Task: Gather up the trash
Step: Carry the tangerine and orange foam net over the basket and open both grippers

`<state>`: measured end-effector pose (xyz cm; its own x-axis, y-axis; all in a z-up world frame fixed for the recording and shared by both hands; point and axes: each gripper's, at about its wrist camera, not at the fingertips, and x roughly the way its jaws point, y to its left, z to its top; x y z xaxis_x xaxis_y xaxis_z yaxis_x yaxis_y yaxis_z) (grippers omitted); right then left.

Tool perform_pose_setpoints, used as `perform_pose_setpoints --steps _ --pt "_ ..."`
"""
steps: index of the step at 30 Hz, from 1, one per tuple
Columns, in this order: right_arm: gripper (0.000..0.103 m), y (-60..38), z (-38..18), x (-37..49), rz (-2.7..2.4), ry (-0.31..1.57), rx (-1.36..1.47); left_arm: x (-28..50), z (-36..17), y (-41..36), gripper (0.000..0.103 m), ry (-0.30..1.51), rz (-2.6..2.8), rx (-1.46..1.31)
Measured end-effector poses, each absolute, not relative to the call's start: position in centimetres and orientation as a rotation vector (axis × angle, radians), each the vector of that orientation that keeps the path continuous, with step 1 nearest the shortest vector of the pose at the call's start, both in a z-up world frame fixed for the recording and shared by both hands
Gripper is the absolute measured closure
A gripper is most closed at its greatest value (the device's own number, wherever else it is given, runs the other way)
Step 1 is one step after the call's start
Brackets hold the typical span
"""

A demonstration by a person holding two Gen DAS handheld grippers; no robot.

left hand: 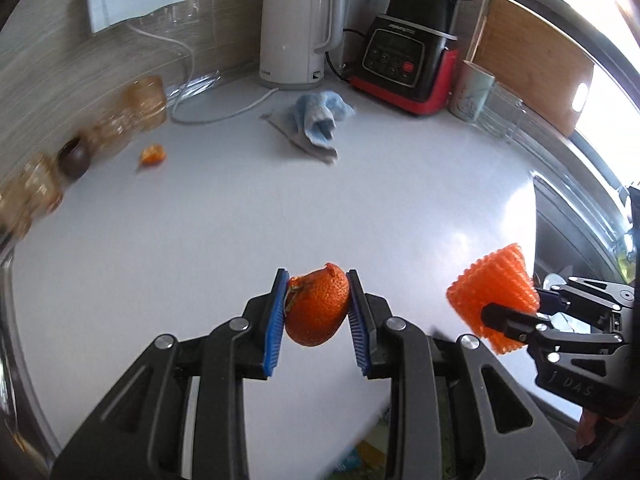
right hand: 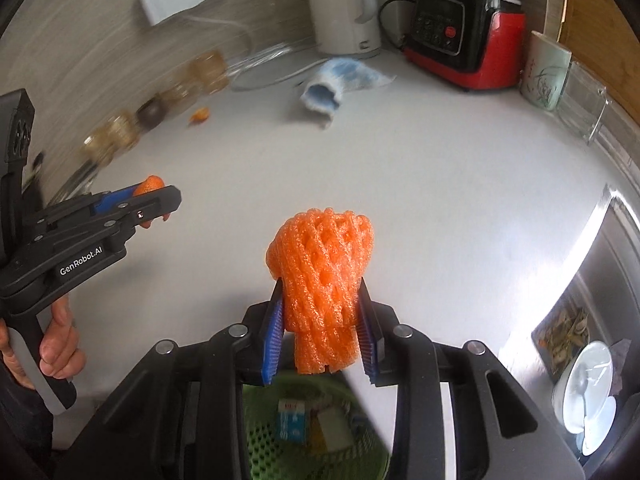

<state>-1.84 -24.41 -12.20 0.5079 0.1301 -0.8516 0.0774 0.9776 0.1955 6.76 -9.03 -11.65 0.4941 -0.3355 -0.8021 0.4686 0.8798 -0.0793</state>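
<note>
My left gripper (left hand: pixel 318 304) is shut on a piece of orange peel (left hand: pixel 316 312), held above the white counter (left hand: pixel 240 220) near its front edge. In the right wrist view that same left gripper (right hand: pixel 160 196) shows at the left with the orange peel (right hand: pixel 149 184) between its blue pads. My right gripper (right hand: pixel 322 320) is shut on an orange foam fruit net (right hand: pixel 324 272), which also shows at the right of the left wrist view as the foam net (left hand: pixel 492 300). A small scrap of peel (left hand: pixel 153 155) lies on the counter at the far left. A green mesh bin (right hand: pixel 316 432) sits below the counter edge.
A white kettle (left hand: pixel 296 32), a red and black blender (left hand: pixel 408 64), a crumpled blue cloth (left hand: pixel 320 120), a cup (left hand: pixel 470 90) and several amber glasses (left hand: pixel 132 112) stand along the back. A sink (right hand: pixel 592 340) with a white dish lies at the right. A hand (right hand: pixel 56 340) holds the left gripper.
</note>
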Motion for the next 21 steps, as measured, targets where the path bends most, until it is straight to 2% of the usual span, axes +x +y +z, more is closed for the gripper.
perform_pose_setpoints --steps 7,14,21 --pt "0.069 -23.6 -13.3 -8.8 0.137 1.084 0.204 -2.5 -13.5 -9.3 0.074 1.021 -0.455 0.11" --pt "0.069 -24.4 -15.3 -13.2 0.183 1.135 0.185 -9.5 -20.2 -9.6 0.074 1.192 -0.454 0.097" --pt "0.068 -24.6 -16.1 -15.1 0.211 1.157 0.169 -12.5 -25.4 -10.6 0.074 1.305 -0.456 0.093"
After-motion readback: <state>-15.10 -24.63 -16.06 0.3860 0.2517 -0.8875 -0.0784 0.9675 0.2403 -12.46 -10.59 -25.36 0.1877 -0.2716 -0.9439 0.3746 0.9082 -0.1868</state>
